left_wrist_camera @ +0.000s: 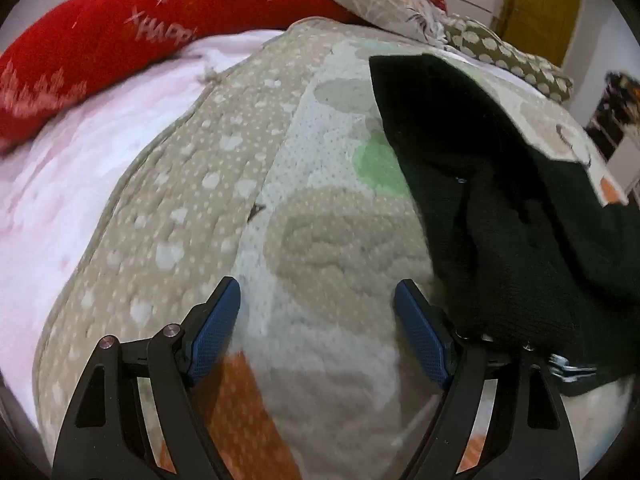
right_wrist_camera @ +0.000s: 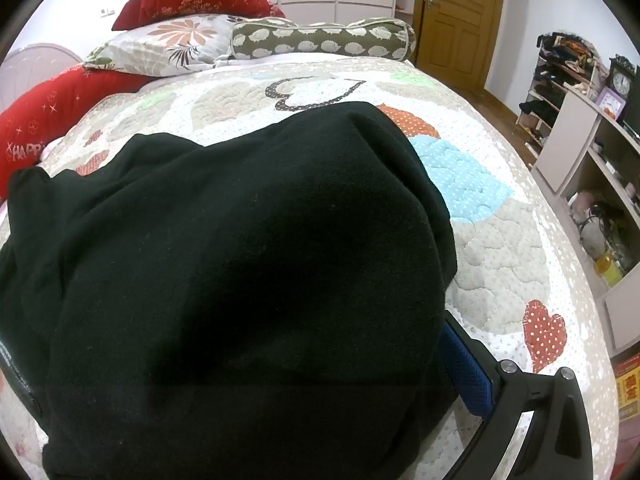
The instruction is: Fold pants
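Observation:
The black pants lie in a bunched heap on the quilted bedspread and fill most of the right wrist view. My right gripper stands wide open at the heap's near edge. Only its right finger's blue pad shows, beside the fabric; the cloth hides the other finger. In the left wrist view the pants lie to the right, their edge just past the right finger. My left gripper is open over bare quilt, with nothing between its blue pads.
Red pillows, a floral pillow and a hedgehog-print bolster line the head of the bed. A pink sheet shows left of the quilt. Shelves and a wooden door stand beyond the bed's right side.

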A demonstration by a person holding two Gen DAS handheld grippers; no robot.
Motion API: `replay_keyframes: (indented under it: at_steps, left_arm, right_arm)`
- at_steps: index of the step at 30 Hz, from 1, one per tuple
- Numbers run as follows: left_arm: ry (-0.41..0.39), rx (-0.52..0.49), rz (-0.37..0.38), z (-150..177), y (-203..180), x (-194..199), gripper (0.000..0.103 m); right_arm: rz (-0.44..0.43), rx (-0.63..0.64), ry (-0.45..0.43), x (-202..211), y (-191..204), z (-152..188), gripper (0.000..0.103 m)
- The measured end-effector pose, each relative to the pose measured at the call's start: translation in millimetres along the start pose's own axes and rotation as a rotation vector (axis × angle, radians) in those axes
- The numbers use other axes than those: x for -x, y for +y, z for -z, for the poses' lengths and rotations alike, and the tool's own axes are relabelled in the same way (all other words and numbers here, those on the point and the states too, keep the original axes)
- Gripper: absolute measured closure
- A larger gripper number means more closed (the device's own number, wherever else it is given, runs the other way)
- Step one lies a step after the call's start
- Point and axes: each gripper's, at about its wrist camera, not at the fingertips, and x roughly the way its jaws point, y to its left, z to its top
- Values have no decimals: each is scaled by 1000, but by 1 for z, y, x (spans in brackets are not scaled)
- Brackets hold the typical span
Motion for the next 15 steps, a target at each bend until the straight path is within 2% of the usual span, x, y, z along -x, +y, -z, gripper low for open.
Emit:
replay_keyframes:
  at_steps: [3,5,7,12,15]
  left_arm:
    - [-27,50,54,2,-4,25,23]
    - [-62,58,34,8,-13,42,23]
    - [-85,73,45,9,-17,57,23]
    - [-149,44,87,7,-33,88,23]
    - [-158,5,106,3,-48,91,23]
  right_arm:
    - [0,2,8,-2,3,-2,0]
    - [-20,3,17,-2,2,-5,0]
    - [-50,50,33,5,1,-2,0]
    - [-29,55,74,48,-17,25,0]
    - [-27,87,20,85,-20,37,0]
